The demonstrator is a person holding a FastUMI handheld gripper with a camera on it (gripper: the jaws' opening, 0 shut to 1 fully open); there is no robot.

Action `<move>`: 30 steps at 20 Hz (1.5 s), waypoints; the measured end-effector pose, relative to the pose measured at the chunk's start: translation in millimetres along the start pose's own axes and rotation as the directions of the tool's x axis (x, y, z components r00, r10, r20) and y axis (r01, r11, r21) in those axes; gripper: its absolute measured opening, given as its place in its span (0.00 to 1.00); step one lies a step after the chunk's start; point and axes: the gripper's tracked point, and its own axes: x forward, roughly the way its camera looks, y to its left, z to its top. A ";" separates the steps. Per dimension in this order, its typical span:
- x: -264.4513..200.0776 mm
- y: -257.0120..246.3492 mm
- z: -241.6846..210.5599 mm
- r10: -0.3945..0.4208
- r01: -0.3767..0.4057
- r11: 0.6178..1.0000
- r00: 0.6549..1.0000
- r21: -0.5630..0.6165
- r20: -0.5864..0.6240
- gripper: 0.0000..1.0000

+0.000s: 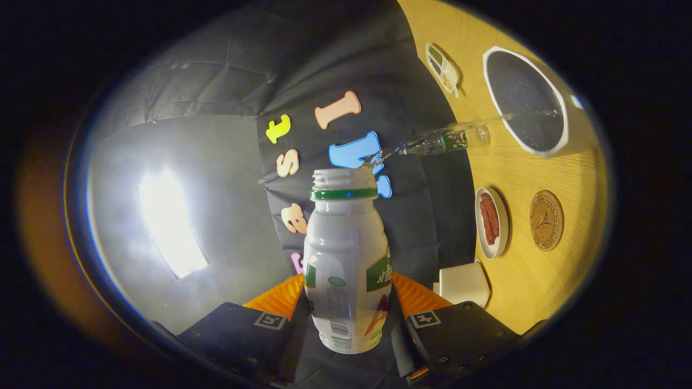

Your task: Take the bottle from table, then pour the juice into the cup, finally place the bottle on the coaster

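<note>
A white bottle (pixel 346 259) with a green neck ring and an open, capless mouth sits between my fingers, and my gripper (pixel 348 308) is shut on its lower body. The whole view is rolled, so the wooden table (pixel 540 281) stands on edge to the right and the bottle lies roughly level with it. A white cup (pixel 464 283) is close beside the right finger (pixel 419 297), near the bottle's base. The round cork coaster (pixel 546 220) lies farther out on the table. I see no stream of juice.
A small white plate with red slices (pixel 491 222) lies between cup and coaster. Farther off are a clear plastic bottle on its side (pixel 443 141), a large white-rimmed dark dish (pixel 527 102) and a small divided dish (pixel 443 67). A bright light panel (pixel 167 221) glows left.
</note>
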 end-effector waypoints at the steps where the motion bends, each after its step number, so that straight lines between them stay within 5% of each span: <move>1: -0.2 -0.9 -0.6 0.000 0.000 1.000 1.000 0.003 0.001 0.68; 30: -0.5 -0.7 0.9 0.001 -0.004 0.998 0.999 0.056 0.041 0.68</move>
